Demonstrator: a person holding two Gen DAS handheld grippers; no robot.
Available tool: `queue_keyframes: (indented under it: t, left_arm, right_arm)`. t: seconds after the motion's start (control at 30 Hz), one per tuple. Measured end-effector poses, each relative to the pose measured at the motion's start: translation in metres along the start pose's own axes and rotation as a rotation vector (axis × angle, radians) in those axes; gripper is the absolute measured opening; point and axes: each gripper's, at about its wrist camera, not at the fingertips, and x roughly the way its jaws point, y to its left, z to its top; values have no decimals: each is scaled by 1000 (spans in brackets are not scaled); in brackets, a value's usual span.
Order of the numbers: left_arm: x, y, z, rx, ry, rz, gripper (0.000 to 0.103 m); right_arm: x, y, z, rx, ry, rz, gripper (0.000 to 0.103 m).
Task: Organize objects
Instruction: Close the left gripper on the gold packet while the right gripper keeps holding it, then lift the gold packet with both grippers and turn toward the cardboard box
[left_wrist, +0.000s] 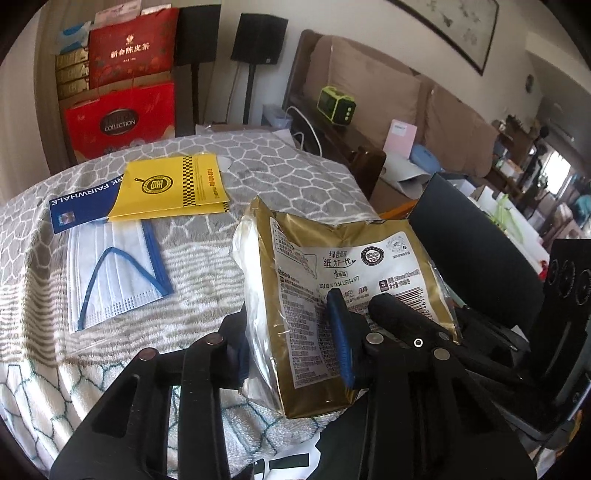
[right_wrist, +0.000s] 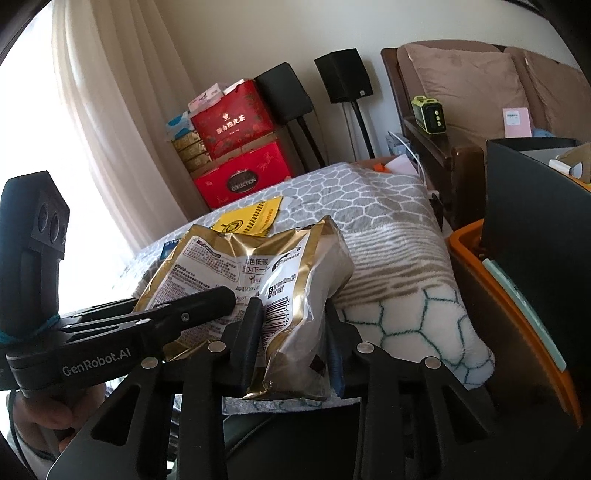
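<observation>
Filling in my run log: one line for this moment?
left hand-held gripper: shut on gold packet | right hand-held gripper: shut on gold packet | blanket: beneath

So the tabletop (left_wrist: 295, 177) has a fuzzy grey-and-white blanket with a honeycomb pattern over it. Lying flat on that: a yellow paper envelope with a black checkered strip (left_wrist: 173, 188), partly overlapping a blue booklet with white lettering (left_wrist: 79, 206), and a white pleated face mask with blue trim (left_wrist: 114, 273) just beside them.
</observation>
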Motion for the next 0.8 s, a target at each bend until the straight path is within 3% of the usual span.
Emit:
queue_keyframes:
  t: [0.8]
  left_arm:
    - [-13,-9,1,33,-88,1,34]
  right_arm:
    - [-14,3,5,-29,-82,-16,30]
